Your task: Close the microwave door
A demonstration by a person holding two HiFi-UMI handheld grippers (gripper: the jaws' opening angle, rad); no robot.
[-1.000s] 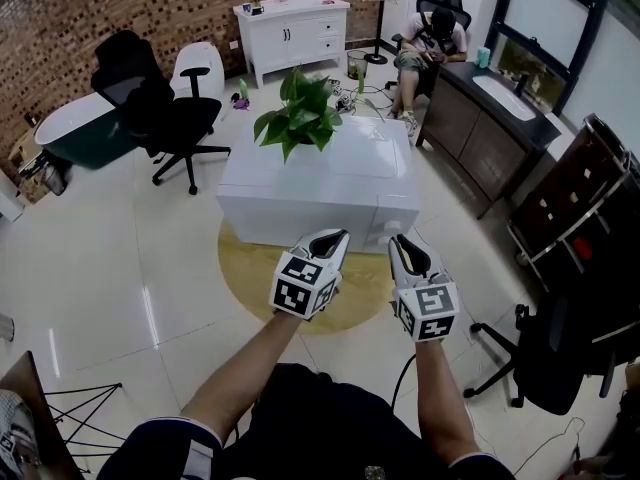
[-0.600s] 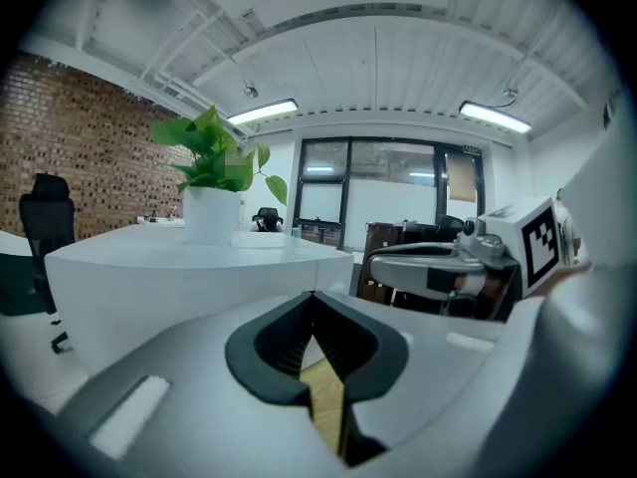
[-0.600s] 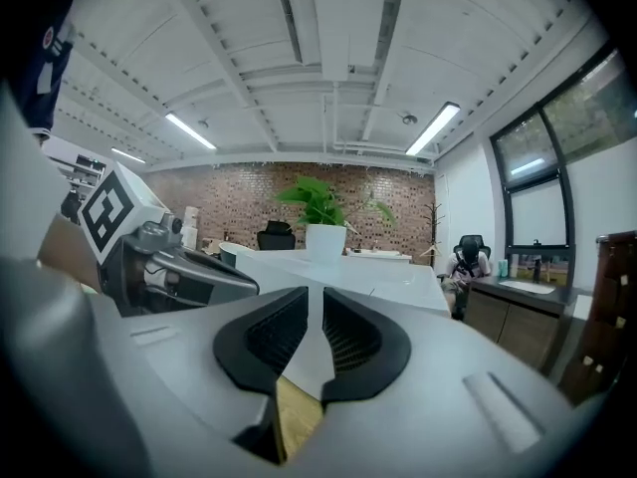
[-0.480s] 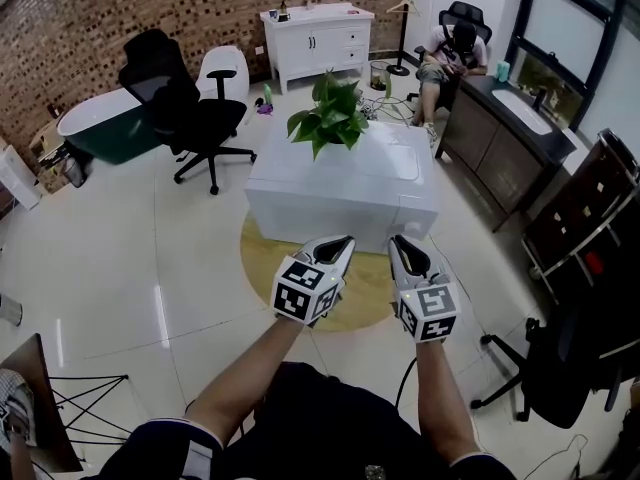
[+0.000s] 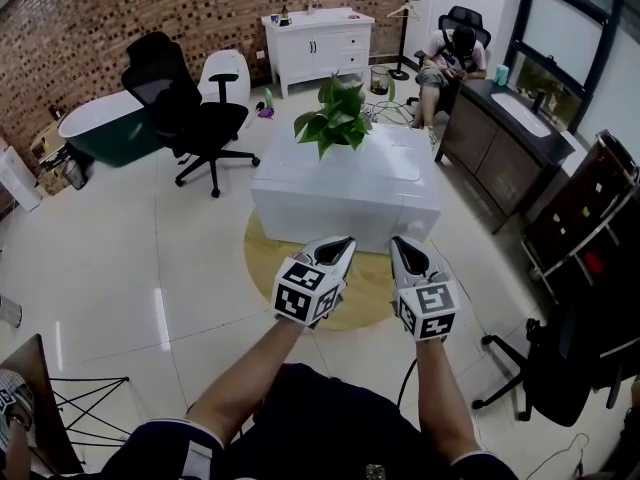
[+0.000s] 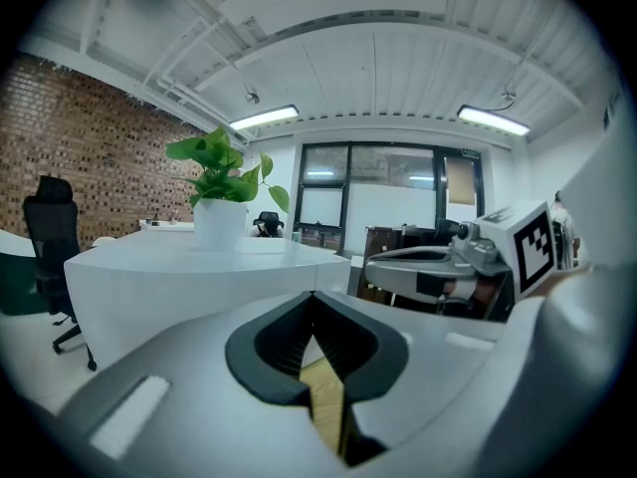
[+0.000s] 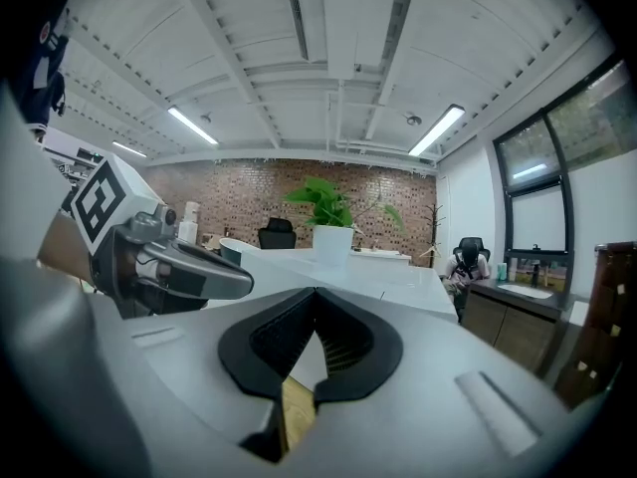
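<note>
Though the task is to shut its door, the microwave (image 5: 345, 193) shows me a front that looks flush from end to end. I see no leaf swung out and no gap, so I judge the door already closed, or very nearly. The microwave is a long white box lying straight ahead of the person and a little below the jaws. Its long axis runs left to right across the head view, with the front face turned toward both hands. It stands on a round wood-coloured disc (image 5: 262, 273) on the floor. With the front shut, nothing of its inside can be seen. On its top, toward the far side, stands a leafy plant (image 5: 335, 118) in a white pot (image 6: 219, 225).

Both hands are held side by side, just short of the front face and apart from it. The left gripper (image 5: 345, 240) faces the broad middle of the front. The right gripper (image 5: 398, 240) faces the right end, where a narrower panel seems to sit. Neither is clearly the nearer. The jaws of each are closed tip to tip with nothing between them, only the disc showing through the slit lower down. Any last push would go straight forward, against the front face.
</note>
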